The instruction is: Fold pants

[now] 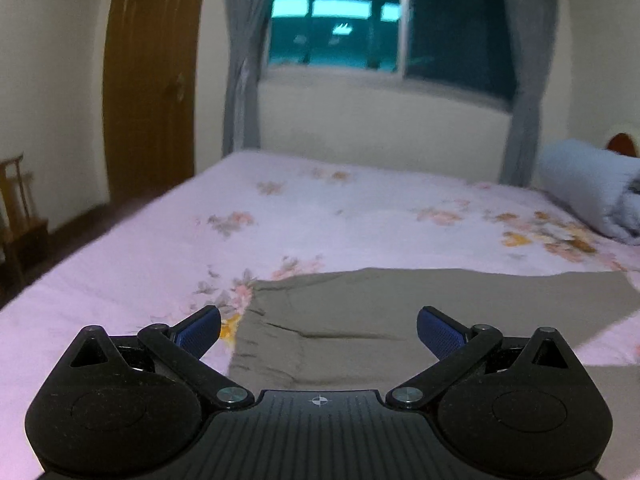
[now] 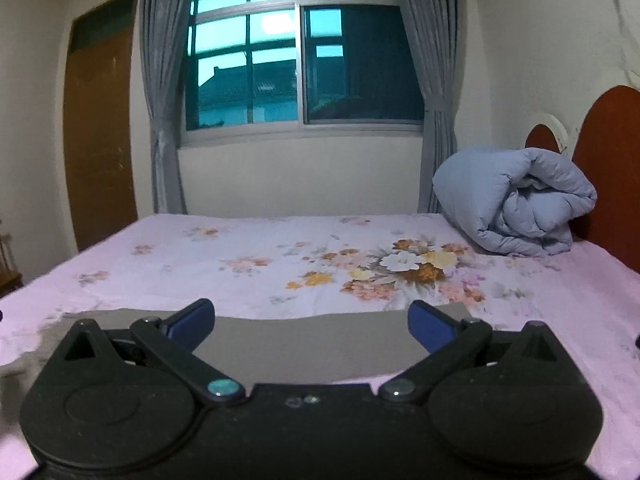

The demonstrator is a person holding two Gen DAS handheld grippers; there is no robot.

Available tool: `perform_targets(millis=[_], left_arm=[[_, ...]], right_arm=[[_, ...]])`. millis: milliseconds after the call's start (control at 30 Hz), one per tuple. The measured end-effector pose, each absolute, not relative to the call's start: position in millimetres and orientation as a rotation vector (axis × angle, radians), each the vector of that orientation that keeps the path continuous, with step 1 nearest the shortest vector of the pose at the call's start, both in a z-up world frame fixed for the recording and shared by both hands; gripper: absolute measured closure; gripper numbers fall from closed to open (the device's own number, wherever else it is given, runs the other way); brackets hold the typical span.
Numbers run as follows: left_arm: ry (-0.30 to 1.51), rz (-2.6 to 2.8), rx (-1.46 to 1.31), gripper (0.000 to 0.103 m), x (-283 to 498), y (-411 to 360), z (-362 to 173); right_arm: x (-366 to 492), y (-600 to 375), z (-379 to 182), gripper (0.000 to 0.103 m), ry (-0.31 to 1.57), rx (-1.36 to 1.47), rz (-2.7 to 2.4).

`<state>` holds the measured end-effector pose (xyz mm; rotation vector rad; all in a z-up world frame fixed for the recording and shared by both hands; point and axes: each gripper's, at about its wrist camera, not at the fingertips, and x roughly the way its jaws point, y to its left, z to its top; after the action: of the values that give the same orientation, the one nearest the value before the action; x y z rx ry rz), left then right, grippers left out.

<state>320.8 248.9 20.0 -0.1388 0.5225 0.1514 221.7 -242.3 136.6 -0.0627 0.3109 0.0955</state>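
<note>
Both grippers, the left gripper [image 1: 319,334] and right gripper [image 2: 311,330], are hovering spread apart and empty just above the flat grey pants [image 1: 360,308] on the bed [image 1: 160,248], likely needing to descend and pinch an edge for the fold.

Left gripper [image 1: 319,330] level, jaws spread wide toward twelve o'clock, gripping nothing. Right gripper [image 2: 311,326] likewise, jaws wide apart and bare.

grey pants [image 1: 360,312], pink floral sheet [image 2: 280,264]

Right gripper [image 2: 311,326] hovers with fingers [image 2: 192,325] spread wide over grey pants [image 2: 304,346] (flat on the floral bed [image 2: 280,256]), blue duvet [image 2: 516,204] beyond.
</note>
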Motion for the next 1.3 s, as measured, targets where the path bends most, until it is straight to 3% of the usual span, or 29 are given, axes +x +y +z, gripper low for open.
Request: perform_targets(millis=[267, 367, 533, 633, 667, 767, 933, 1233, 1300], left_arm=[[0.535, 0.188, -0.247, 0.0, 451.6, 300.6, -24.4], [0.595, 0.192, -0.263, 0.019, 490.4, 315.3, -44.6], [0.693, 0.192, -0.262, 0.022, 542.3, 323.9, -71.4], [0.744, 0.165, -0.248, 0.045, 554.7, 320.5, -87.4], [0.74, 0.145, -0.235, 0.061, 555.4, 316.9, -90.4], [0.706, 0.106, -0.221, 0.073, 550.1, 310.8, -89.3], [0.628, 0.067, -0.265, 0.074, 526.2, 322.8, -74.6], [0.659, 0.032, -0.222, 0.074, 529.4, 326.7, -66.4], [0.662, 0.036, -0.218, 0.074, 529.8, 325.5, -69.4]], right_arm=[[320.5, -220.4, 86.5, 0.006, 0.409, -0.08, 0.109], [358.0, -203.8, 60.8, 0.006, 0.454, -0.083, 0.138], [420.3, -175.6, 26.4, 0.006, 0.524, -0.11, 0.18], [454.5, -160.6, 10.6, 0.007, 0.574, -0.139, 0.219], [465.6, -154.9, 6.1, 0.01, 0.585, -0.163, 0.239], [487.7, -143.2, -1.5, 0.02, 0.599, -0.225, 0.302], [527.5, -134.7, -15.6, 0.048, 0.658, -0.349, 0.409], [558.2, -124.3, -40.6, 0.054, 0.718, -0.582, 0.547], [559.6, -120.9, -41.3, 0.064, 0.737, -0.596, 0.582]])
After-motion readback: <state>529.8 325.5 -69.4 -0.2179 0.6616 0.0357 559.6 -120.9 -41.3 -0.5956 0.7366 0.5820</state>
